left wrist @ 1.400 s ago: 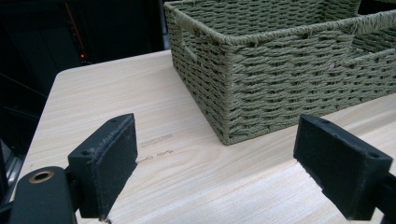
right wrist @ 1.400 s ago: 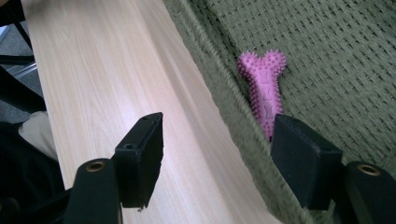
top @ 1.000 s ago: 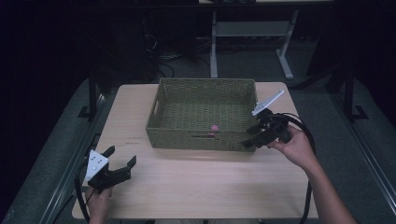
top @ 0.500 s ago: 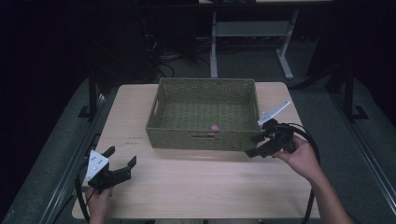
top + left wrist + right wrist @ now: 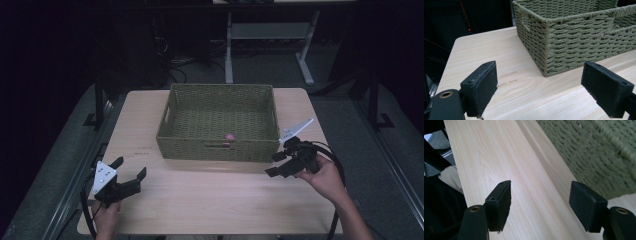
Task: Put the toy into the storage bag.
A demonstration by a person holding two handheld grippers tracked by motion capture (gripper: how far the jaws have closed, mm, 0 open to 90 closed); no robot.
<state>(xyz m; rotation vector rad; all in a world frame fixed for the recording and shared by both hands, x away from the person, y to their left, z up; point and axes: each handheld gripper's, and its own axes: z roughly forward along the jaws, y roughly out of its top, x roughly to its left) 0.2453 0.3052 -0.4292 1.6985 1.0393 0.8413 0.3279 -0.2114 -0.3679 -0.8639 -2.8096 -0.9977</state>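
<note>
Since 1 s ago, right gripper point(image 5: 274, 164) has come down and back from the basket's point(image 5: 220, 147) right rim to low over the table point(image 5: 210, 200), now just off the basket's near right corner. Left gripper point(image 5: 129, 171) hasn't shifted, basket and pink bit neither.

Surface: light wood-grain tabletop w/ faint scuff marks ahead of left gripper point(image 5: 541, 82). Room is dark; grey floor, white desk frame point(image 5: 230, 55) and cables well beyond the basket.

Green woven basket sits ahead of both grippers, between them, near wall w/ a handle slot. Small pink object point(image 5: 230, 136) lies inside by the near wall, ahead-left of right gripper, well apart from it.

Both grippers: jaws wide apart, nothing between the pads. Right gripper point(image 5: 540, 202) looks along bare wood w/ basket wall at its right side.
</note>
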